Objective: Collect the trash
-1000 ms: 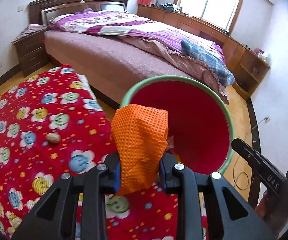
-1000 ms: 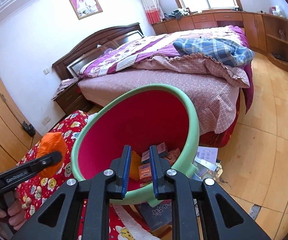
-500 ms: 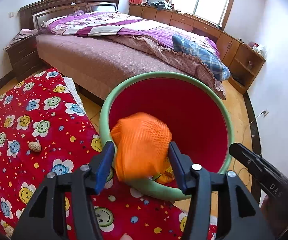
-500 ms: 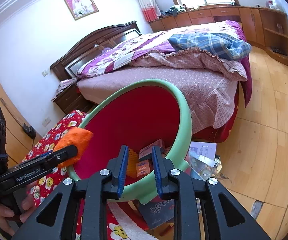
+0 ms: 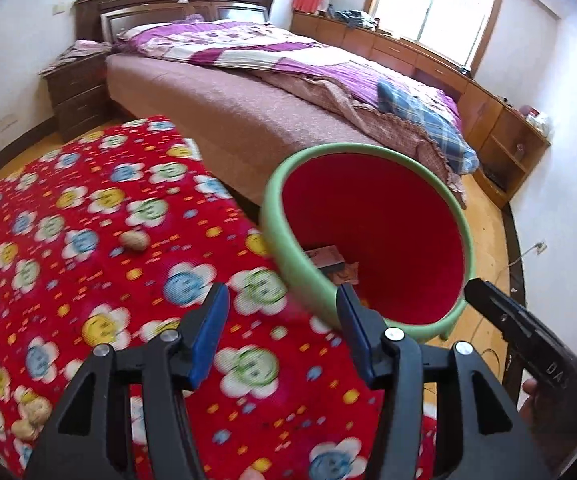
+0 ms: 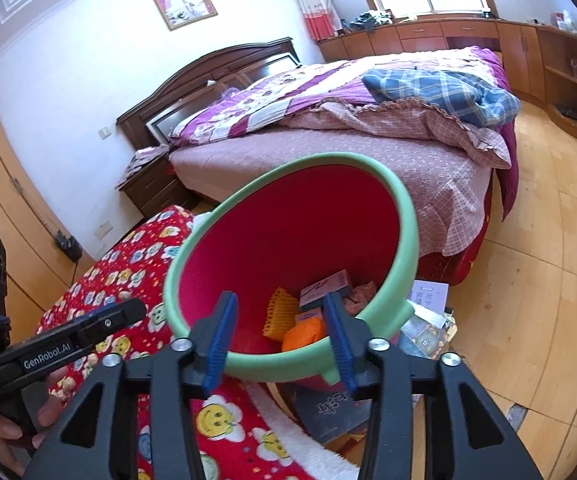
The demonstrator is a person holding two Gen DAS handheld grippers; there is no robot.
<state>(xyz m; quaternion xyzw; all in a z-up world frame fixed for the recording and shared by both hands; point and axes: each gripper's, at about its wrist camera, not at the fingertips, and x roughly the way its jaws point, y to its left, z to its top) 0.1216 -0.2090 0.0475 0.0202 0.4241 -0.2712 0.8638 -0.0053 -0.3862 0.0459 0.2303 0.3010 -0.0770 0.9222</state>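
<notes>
A green bin with a red inside [image 5: 368, 236] [image 6: 404, 248] stands beside the red flowered cloth [image 5: 88, 248]. My left gripper [image 5: 282, 334] is open and empty over the cloth, just left of the bin's near rim. My right gripper [image 6: 282, 340] is open, its jaws wide on either side of the bin's near rim. Inside the bin lie an orange waffle cloth [image 6: 304, 332], a yellow-orange piece [image 6: 278, 314] and small boxes [image 6: 324, 288]. Peanut shells lie on the cloth, one in the middle [image 5: 135, 240] and some at the lower left [image 5: 30, 420].
A bed [image 5: 248, 92] with purple bedding stands behind the bin. A dark nightstand [image 5: 76, 92] is at its head. Wooden cabinets [image 5: 500, 128] line the window wall. Papers and a dark book [image 6: 328, 408] lie on the wooden floor by the bin.
My left gripper opened and let go of the orange cloth, which now lies in the bin, then drew back left over the cloth. My right gripper opened wide at the bin's rim.
</notes>
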